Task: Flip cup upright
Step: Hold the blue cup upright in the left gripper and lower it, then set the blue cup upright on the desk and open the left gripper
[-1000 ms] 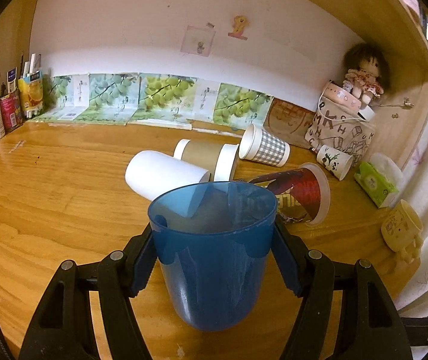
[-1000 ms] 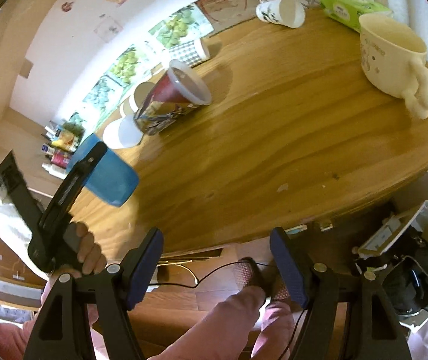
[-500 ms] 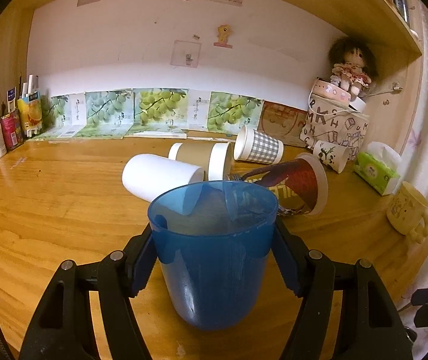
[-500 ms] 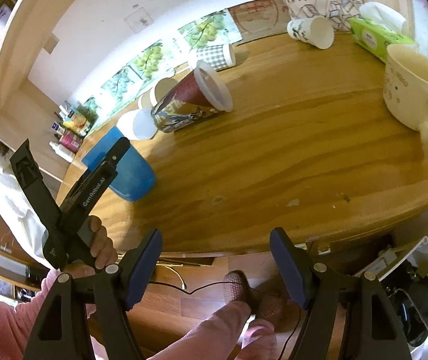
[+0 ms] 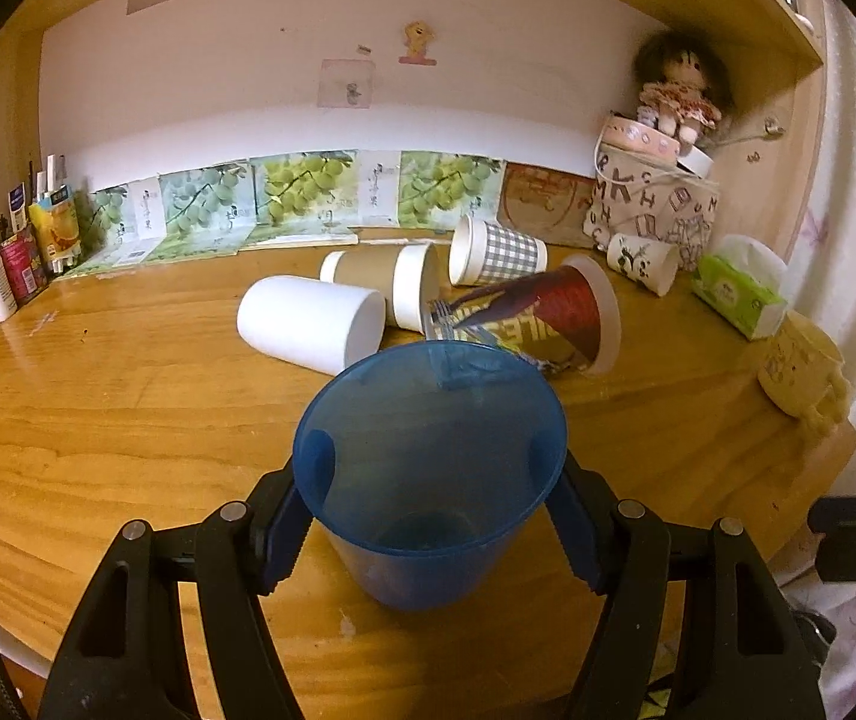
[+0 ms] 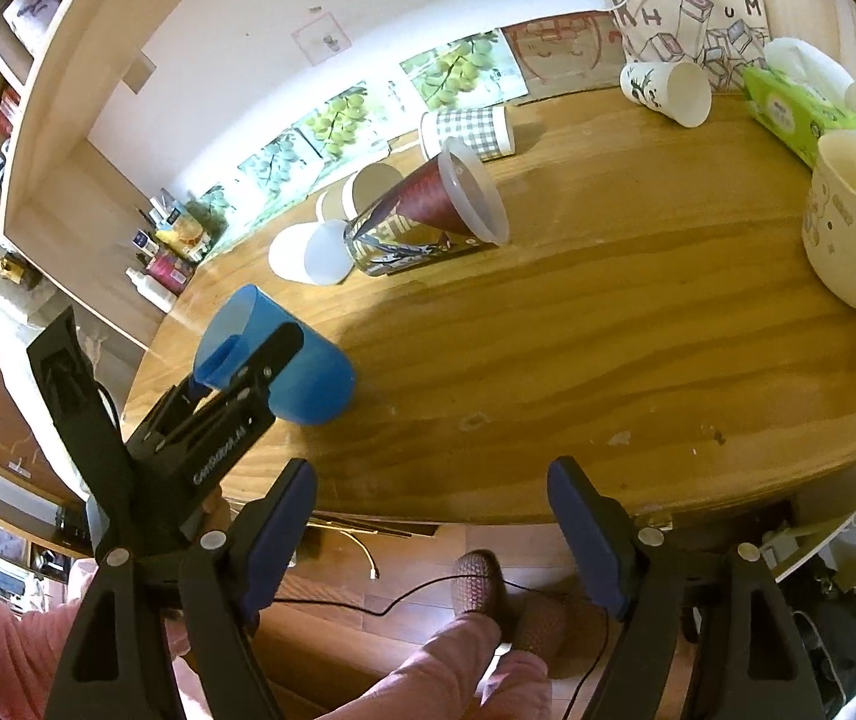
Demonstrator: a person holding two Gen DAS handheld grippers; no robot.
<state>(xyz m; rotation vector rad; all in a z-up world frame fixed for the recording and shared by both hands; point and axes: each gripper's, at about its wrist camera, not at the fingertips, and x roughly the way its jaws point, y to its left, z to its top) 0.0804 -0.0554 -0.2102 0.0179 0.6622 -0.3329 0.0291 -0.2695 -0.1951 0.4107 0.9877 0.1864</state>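
L gripper (image 5: 430, 531) has its jaws clenched on the blue cup (image 5: 428, 480), pads pressing opposite sides just under the rim. Cup is mouth-up, near the front edge of the counter (image 5: 98, 420); from the R wrist view the blue cup (image 6: 284, 360) looks tilted w/ its base at or just above the wood, can't tell if it's actually touching. R gripper (image 6: 430, 531) hangs off the counter edge, jaws released & wide, holding nothing.

Judgement: flip is basically done, step in hand = set down & let go. To do it well:
- Level the cup first, so the base meets the wood flat, not on one edge. Thin plastic, light, prob. tips easily.
- Lower straight down, no sideways drag. Keep it where it is, well clear of the pile behind: white cup (image 5: 311, 324), brown-sleeve cup (image 5: 383, 291), red printed cup (image 5: 532, 315), all lying on their sides.
- Open jaws slowly & evenly; if one pad sticks it'll pull the cup over. Squeezed wall may spring back, so ease off.
- Back the L gripper out along its own axis, toward the person, not up through the rim.
- Spot is close to the front edge, so nudge inward a bit before release if there's room.

R gripper needn't do anything; keep it away from the yellow mug (image 6: 853, 222).
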